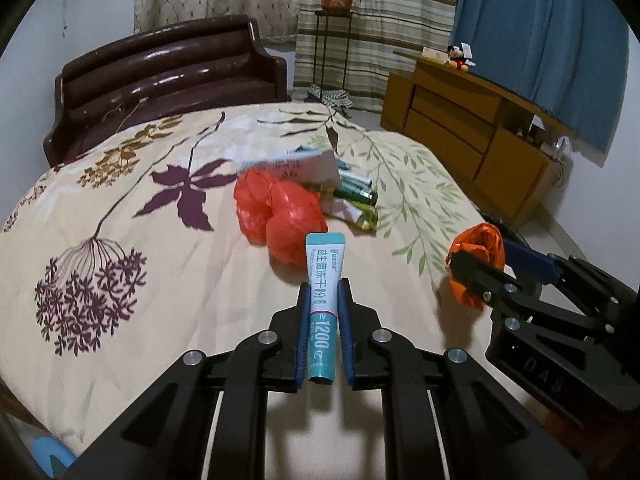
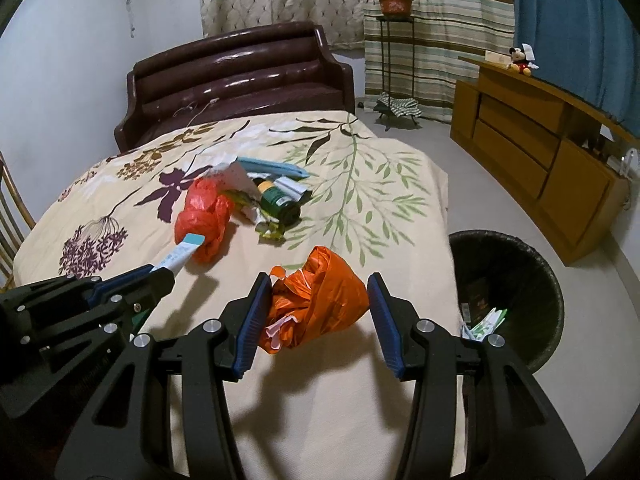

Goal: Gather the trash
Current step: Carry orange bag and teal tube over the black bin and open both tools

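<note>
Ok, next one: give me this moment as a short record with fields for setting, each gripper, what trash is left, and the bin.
setting: bed with floral cover
left gripper: shut on a teal and white sachet, held off the cover
right gripper: jaws around an orange plastic bag, which looks lifted off the cover
trash left: red plastic bag, dark green bottle, crumpled wrappers, light blue packet
bin: dark wastebasket on the floor beside the bed, some trash inside

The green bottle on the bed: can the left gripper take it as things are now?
Probably not: the left gripper is shut on a sachet, so its jaws are full, though the green bottle lies uncovered.
</note>
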### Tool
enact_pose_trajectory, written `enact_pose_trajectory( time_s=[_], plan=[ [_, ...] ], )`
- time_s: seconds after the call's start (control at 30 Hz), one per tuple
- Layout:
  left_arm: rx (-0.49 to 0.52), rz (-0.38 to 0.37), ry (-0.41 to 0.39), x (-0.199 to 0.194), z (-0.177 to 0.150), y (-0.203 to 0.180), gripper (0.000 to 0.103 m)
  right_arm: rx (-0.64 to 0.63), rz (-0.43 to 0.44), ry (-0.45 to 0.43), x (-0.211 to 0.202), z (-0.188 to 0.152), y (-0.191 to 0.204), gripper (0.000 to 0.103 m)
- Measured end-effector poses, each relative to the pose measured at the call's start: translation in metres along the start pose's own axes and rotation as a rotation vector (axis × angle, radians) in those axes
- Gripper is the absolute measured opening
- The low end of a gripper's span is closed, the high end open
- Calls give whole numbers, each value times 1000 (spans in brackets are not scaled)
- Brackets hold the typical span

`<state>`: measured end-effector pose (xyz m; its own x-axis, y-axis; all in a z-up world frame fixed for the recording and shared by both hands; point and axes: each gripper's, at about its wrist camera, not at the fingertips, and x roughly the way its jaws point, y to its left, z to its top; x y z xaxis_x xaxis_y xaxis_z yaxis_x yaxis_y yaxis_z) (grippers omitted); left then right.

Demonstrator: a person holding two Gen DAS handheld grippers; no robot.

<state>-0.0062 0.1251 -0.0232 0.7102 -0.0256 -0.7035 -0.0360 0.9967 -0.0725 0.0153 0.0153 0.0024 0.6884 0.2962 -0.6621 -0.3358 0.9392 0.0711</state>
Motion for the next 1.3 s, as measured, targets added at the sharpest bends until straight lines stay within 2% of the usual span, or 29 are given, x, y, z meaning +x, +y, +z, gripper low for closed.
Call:
enact_pose_trajectory(
  time_s=[0.43, 0.83, 1.3],
  plan=[
    [14, -30, -52, 10, 31, -16, 14, 42, -57, -31, 3, 20, -31, 48],
    [108, -89, -104, 36, 62, -72, 14, 121, -178, -58, 11, 34, -95, 48],
    [170, -112, -43, 89, 79, -132, 14, 173, -264, -25, 33, 34, -163, 49]
  ],
)
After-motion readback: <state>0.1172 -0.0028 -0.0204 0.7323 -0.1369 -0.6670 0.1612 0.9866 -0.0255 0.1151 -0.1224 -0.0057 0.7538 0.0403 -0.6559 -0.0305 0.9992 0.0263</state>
